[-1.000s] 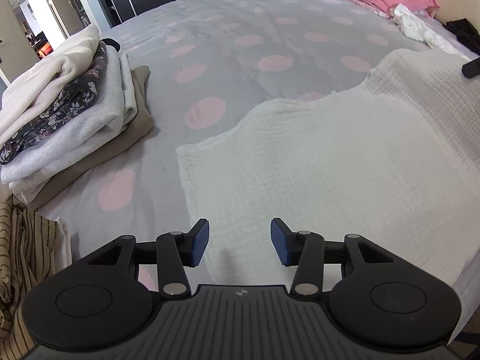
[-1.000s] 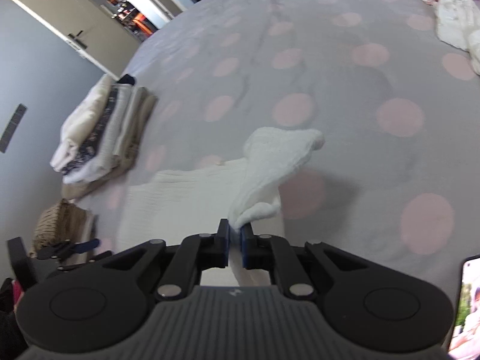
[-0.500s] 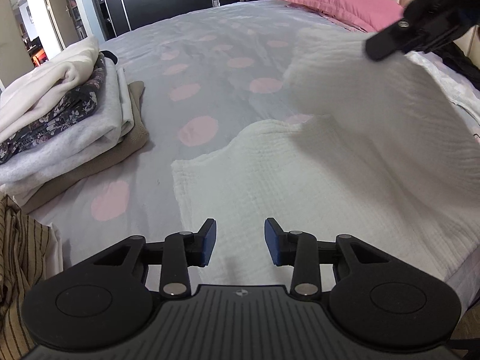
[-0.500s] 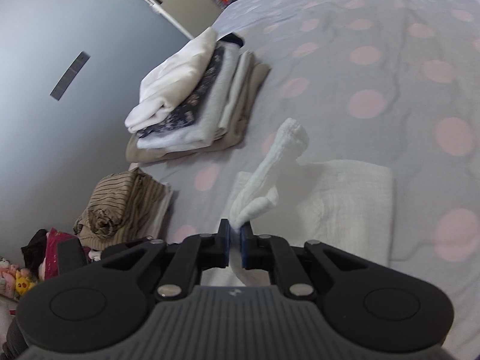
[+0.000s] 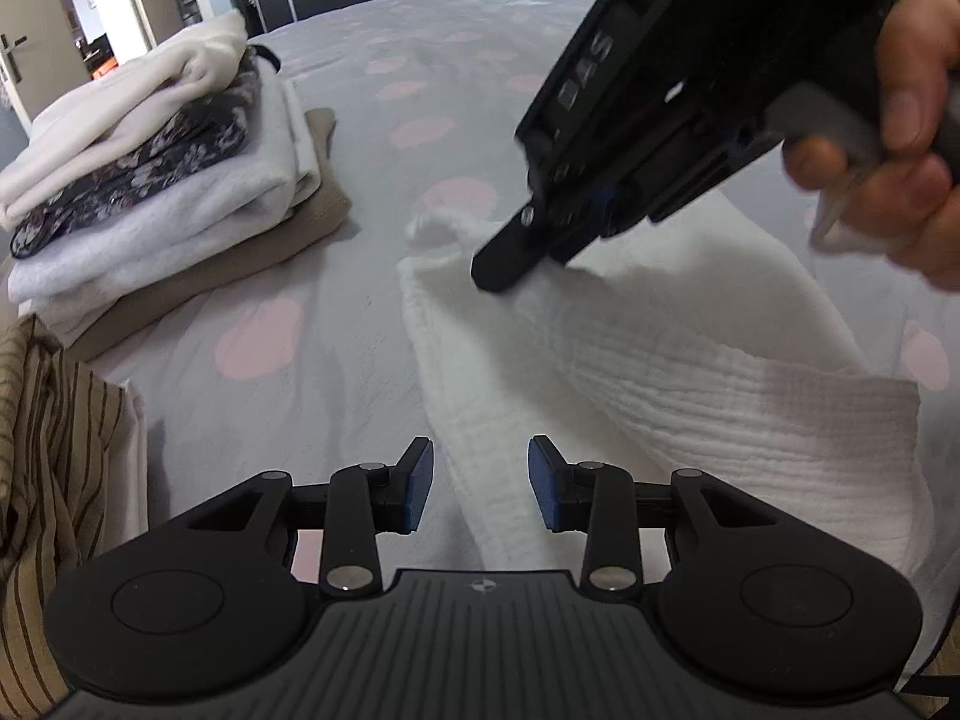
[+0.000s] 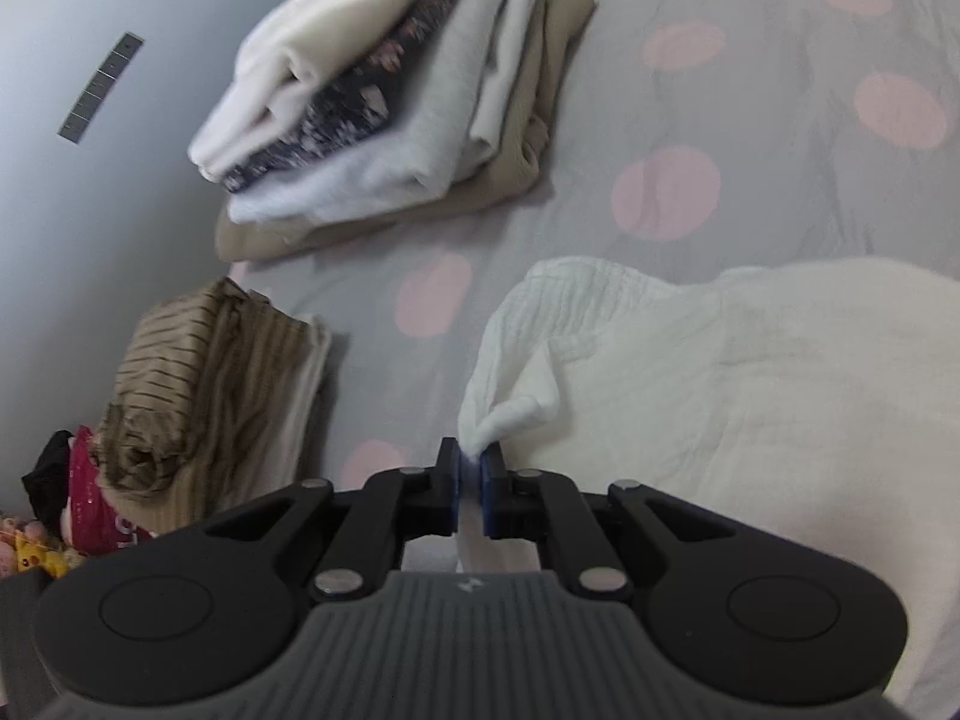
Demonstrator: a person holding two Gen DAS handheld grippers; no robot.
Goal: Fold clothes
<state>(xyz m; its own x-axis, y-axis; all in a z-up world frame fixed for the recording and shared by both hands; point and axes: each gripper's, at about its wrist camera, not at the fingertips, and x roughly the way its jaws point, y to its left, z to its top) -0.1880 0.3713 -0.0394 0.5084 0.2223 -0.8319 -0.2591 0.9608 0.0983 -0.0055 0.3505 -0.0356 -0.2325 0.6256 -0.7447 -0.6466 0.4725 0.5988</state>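
Right wrist view: the right gripper [image 6: 472,461] pinches a corner of the white crinkled cotton cloth [image 6: 750,372]; the left gripper [image 5: 479,480], jaws apart, straddles its near edge untouching.

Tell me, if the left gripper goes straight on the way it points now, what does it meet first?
Probably the white crinkled cloth: its near edge lies between the open left gripper fingers, just ahead.
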